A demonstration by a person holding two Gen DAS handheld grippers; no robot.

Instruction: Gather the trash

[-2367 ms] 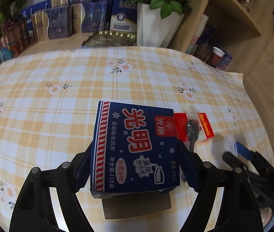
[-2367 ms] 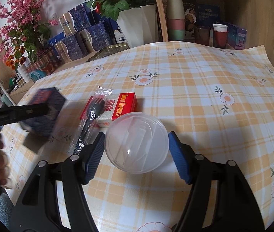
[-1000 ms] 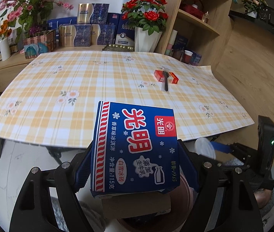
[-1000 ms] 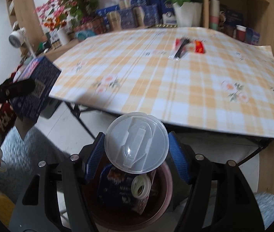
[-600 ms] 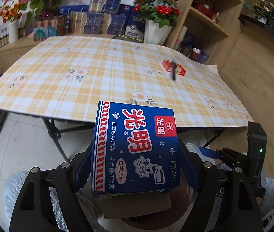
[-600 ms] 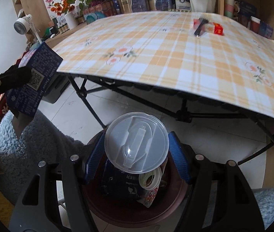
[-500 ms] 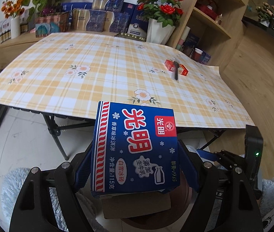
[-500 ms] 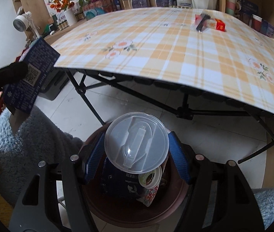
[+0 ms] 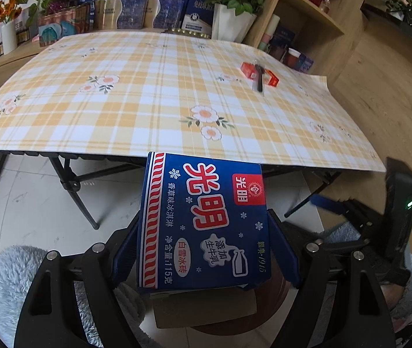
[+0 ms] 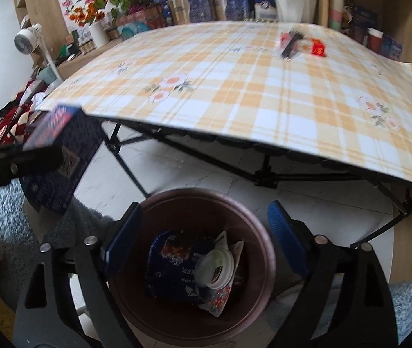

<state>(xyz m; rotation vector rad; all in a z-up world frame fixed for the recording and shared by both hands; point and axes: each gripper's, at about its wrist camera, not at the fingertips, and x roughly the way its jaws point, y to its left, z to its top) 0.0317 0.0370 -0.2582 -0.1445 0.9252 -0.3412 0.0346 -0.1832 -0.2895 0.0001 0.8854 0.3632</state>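
Holding the blue cardboard ice-cream carton with red lettering (image 9: 203, 220) clamped between the blue pads of our left gripper (image 9: 204, 246), we keep it just beside and above the round dark-brown plastic waste bin (image 10: 261, 249), we judge so that it can drop in once it is over the opening. Our right gripper (image 10: 203, 240) hangs directly over the bin, its jaws opening with nothing between them. In the bin lie a crumpled blue wrapper (image 10: 171, 272) and a pale round lid or cup (image 10: 216, 266); we cannot tell which. The folding table with the yellow plaid flowered cloth (image 10: 264, 92) stands beyond the bin. On its far side, well apart from the bin, a red and white flat packet (image 9: 259, 74) remains with a black plastic utensil in a clear sleeve (image 9: 259, 79) resting on it, trash not yet collected.
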